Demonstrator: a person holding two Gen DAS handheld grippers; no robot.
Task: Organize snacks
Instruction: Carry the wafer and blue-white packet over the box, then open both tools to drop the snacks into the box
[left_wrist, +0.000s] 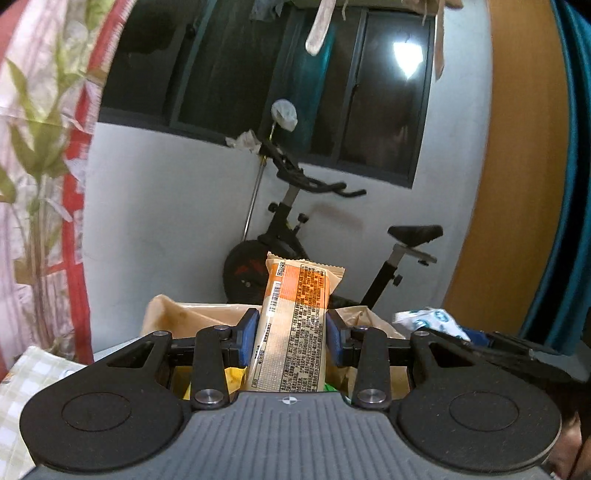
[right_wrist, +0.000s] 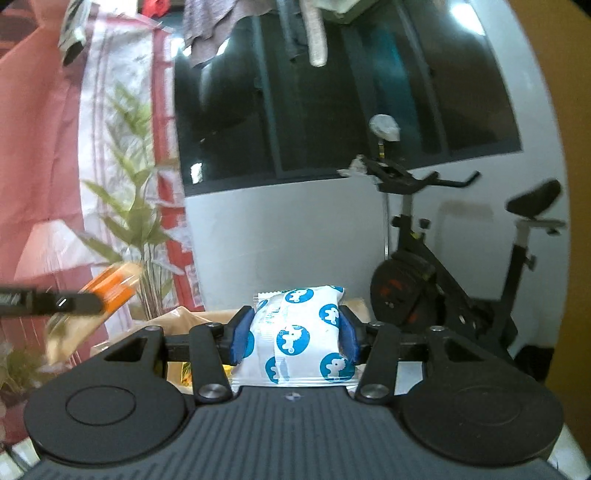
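Note:
My left gripper (left_wrist: 291, 336) is shut on a long orange and beige snack bar (left_wrist: 295, 317), whose printed back faces the camera and whose far end sticks up past the blue pads. My right gripper (right_wrist: 293, 338) is shut on a white snack packet with blue round marks (right_wrist: 301, 332), squeezed between its blue pads. Both are held up in the air above a brown paper bag (left_wrist: 177, 317). In the right wrist view the left gripper's finger and the orange bar (right_wrist: 110, 288) show blurred at the left edge. The white packet (left_wrist: 428, 321) also shows at the right of the left wrist view.
A black exercise bike (left_wrist: 295, 236) stands against the white wall under a dark window (left_wrist: 258, 81). A floral curtain (left_wrist: 37, 166) hangs on the left and an orange panel (left_wrist: 517, 184) on the right. Clothes hang from above. A checked cloth (left_wrist: 22, 380) lies low at the left.

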